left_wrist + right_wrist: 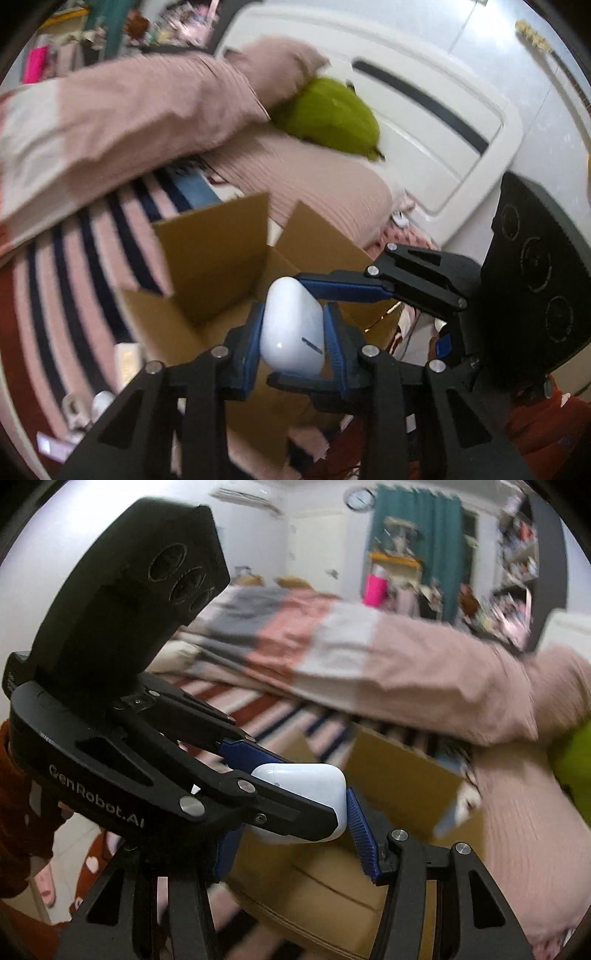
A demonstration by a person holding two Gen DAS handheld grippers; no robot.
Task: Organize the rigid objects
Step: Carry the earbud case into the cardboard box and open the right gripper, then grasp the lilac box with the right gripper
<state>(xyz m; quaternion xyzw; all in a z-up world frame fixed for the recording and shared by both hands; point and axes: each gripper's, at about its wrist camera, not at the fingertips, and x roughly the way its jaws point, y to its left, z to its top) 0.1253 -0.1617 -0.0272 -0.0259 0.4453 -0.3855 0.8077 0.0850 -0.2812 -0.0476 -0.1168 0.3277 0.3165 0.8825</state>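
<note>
A white earbud case (291, 332) hangs over an open cardboard box (207, 258). My left gripper (293, 317) is shut on it, its blue pads (251, 347) pressing the case's two sides. My right gripper (291, 812) grips the same case (306, 782) across its other faces. In the left wrist view one of the right gripper's blue fingers (343, 290) lies along the top of the case and the other sits beneath it. In the right wrist view the left gripper (306, 794) reaches in from the left and hides one of the right gripper's pads.
The box (399, 775) stands on a striped rug (74, 277) beside a bed with pink bedding (129, 122). A green object (332, 114) lies on the bedding. Small white items (103, 402) lie on the rug at the lower left. A white panel (424, 110) stands behind.
</note>
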